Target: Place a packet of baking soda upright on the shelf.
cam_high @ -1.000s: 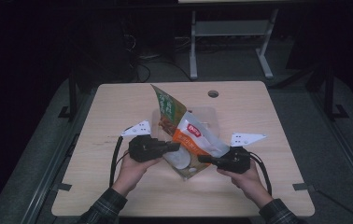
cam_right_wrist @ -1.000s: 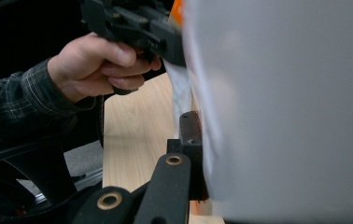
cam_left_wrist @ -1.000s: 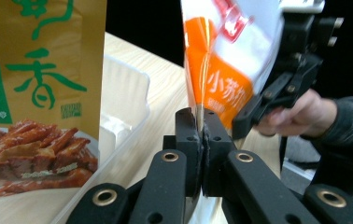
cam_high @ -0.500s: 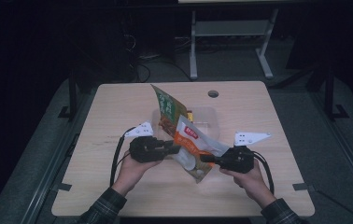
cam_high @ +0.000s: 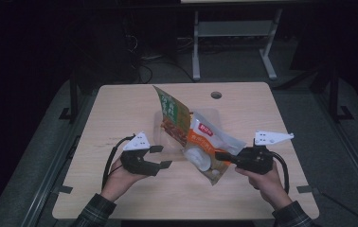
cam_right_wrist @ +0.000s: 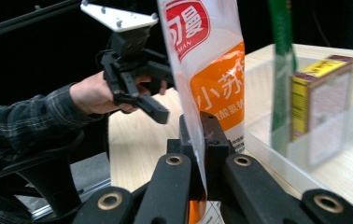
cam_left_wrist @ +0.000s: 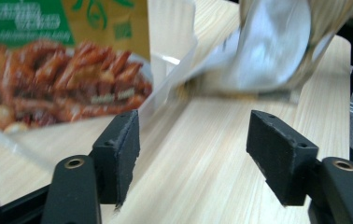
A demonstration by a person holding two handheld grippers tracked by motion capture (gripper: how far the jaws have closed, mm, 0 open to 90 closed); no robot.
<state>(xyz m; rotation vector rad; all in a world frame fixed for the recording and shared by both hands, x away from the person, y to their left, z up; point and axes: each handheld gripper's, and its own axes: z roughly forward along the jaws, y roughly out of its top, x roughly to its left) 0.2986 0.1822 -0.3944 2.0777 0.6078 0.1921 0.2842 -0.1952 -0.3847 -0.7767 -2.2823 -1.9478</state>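
Observation:
A white and orange pouch (cam_high: 204, 142) hangs tilted above the table, and my right gripper (cam_high: 220, 155) is shut on its lower edge. In the right gripper view the pouch (cam_right_wrist: 208, 60) rises straight out of the closed jaws of the right gripper (cam_right_wrist: 202, 140). My left gripper (cam_high: 161, 157) sits to the pouch's left, apart from it. Its jaws have just been opening and nothing lies between them; in its own view the left gripper (cam_left_wrist: 193, 144) frames bare wood, with the pouch's silvery underside (cam_left_wrist: 272, 46) beyond.
A clear plastic bin (cam_high: 205, 116) stands mid-table with a green and orange snack bag (cam_high: 170, 113) upright in it. A small yellow and maroon box (cam_right_wrist: 321, 107) rests inside the bin (cam_right_wrist: 268, 140). A round cable hole (cam_high: 216, 95) is near the table's far edge.
The left gripper has let go of the pouch, opened, and drawn back to the left. The right gripper has moved right and slightly up, carrying the pouch.

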